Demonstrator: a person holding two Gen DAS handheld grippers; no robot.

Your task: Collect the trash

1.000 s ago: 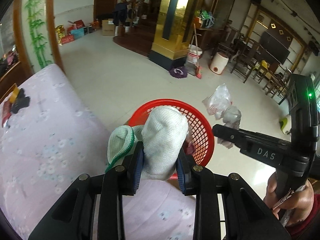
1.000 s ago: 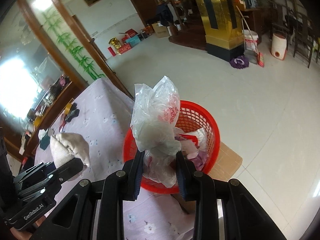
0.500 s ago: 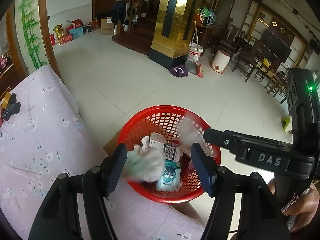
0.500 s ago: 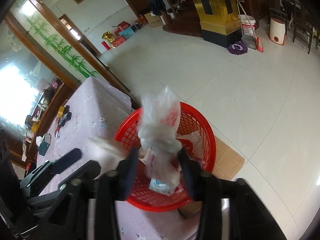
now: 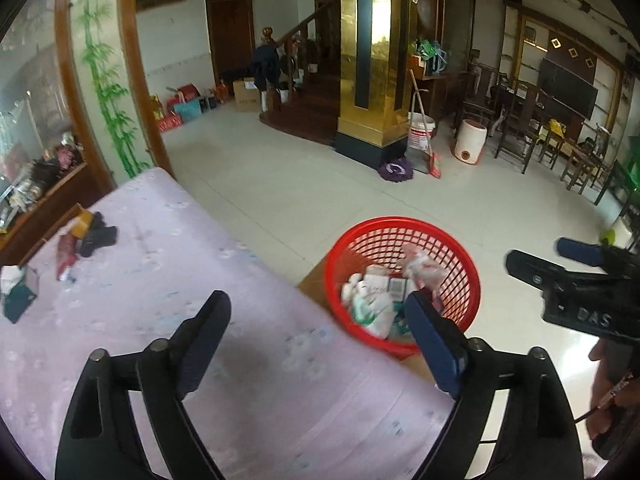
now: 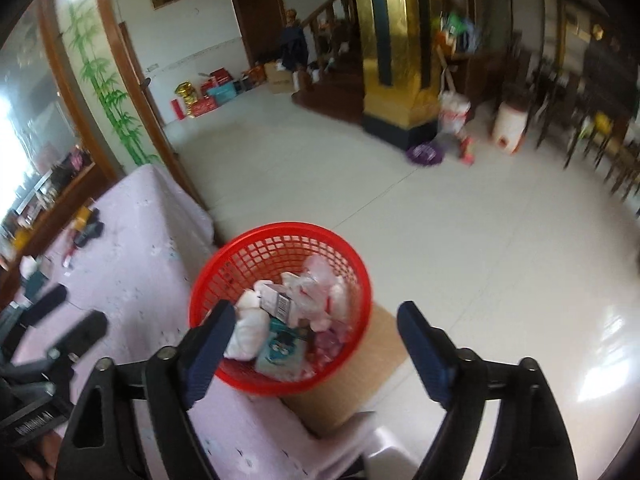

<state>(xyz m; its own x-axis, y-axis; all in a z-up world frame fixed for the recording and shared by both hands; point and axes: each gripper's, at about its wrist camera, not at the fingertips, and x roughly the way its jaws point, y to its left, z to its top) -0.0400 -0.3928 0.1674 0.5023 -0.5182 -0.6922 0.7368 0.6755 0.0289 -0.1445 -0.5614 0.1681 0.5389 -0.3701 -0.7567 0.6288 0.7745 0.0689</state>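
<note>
A red mesh basket stands beside the pink flowered table. In it lie a white cloth bundle, a crumpled clear plastic bag and small packets. My left gripper hovers over the table edge, its jaws opening wide with nothing between them. My right gripper hangs above the basket's near rim, its jaws also opening and holding nothing.
The basket rests on a cardboard box on the tiled floor. Dark and red small items and a teal box lie at the table's far end. A gold pillar, a bucket with a broom and chairs stand farther off.
Both grippers opened. The left let go of the white cloth bundle and the right let go of the plastic bag; both fell into the basket. Both grippers pulled back and tilted up.
</note>
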